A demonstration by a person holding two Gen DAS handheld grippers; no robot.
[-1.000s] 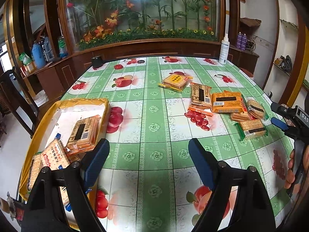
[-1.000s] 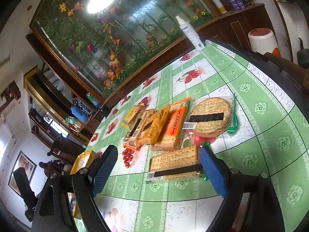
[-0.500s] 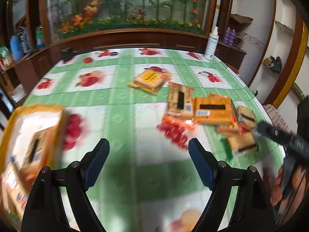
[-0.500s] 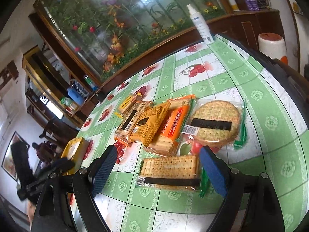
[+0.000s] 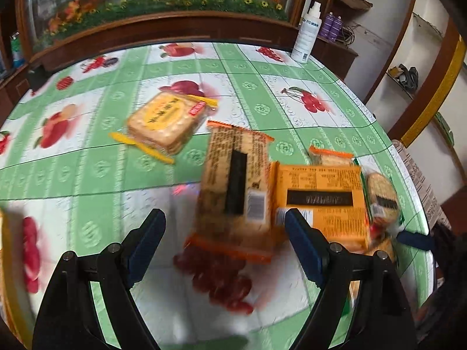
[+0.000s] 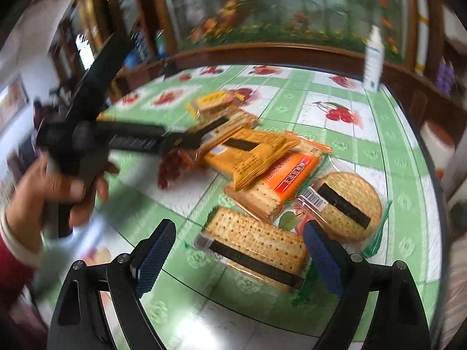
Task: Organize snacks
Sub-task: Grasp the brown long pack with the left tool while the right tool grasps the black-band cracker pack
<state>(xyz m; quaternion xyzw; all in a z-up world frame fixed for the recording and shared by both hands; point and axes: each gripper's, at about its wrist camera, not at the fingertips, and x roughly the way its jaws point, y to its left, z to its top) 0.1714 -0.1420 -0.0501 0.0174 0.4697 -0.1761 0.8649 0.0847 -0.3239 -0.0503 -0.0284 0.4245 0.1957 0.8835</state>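
Snack packets are lying clustered on the round table (image 5: 87, 180) with its green-and-white fruit-print cloth, toward its right side.

- Tall brown-orange cracker packet with a black stripe (image 5: 235, 189) is lying just ahead of the left claw (image 5: 224, 242), between the lines of the two blue-padded fingers; its near end is sitting over a printed cherry cluster.
- Left claw is standing released, jaws spread wide, gripping nothing.
- Flat orange packet with a black bar (image 5: 321, 201) is touching the tall packet's right edge, partly overlapping it.
- Round cracker pack in clear wrap (image 5: 381, 195) is sitting at the orange packet's right.
- Square clear-wrapped biscuit pack with yellow print (image 5: 167, 121) is lying apart, farther back on the left.
- White spray bottle (image 5: 308, 36) is standing upright at the table's far edge.

Right wrist view, blurred:
- Right claw (image 6: 238, 250) is also released, jaws wide, holding nothing.
- Rectangular pale cracker pack with a black band (image 6: 256, 246) is lying flat between its fingertips; I cannot tell whether the pads are touching it.
- Round pack is lying just right of it; an orange-labelled cracker sleeve (image 6: 277, 183) is lying behind, under the flat orange packet.
- Person's left hand (image 6: 55, 195) is gripping the other tool's handle at left.
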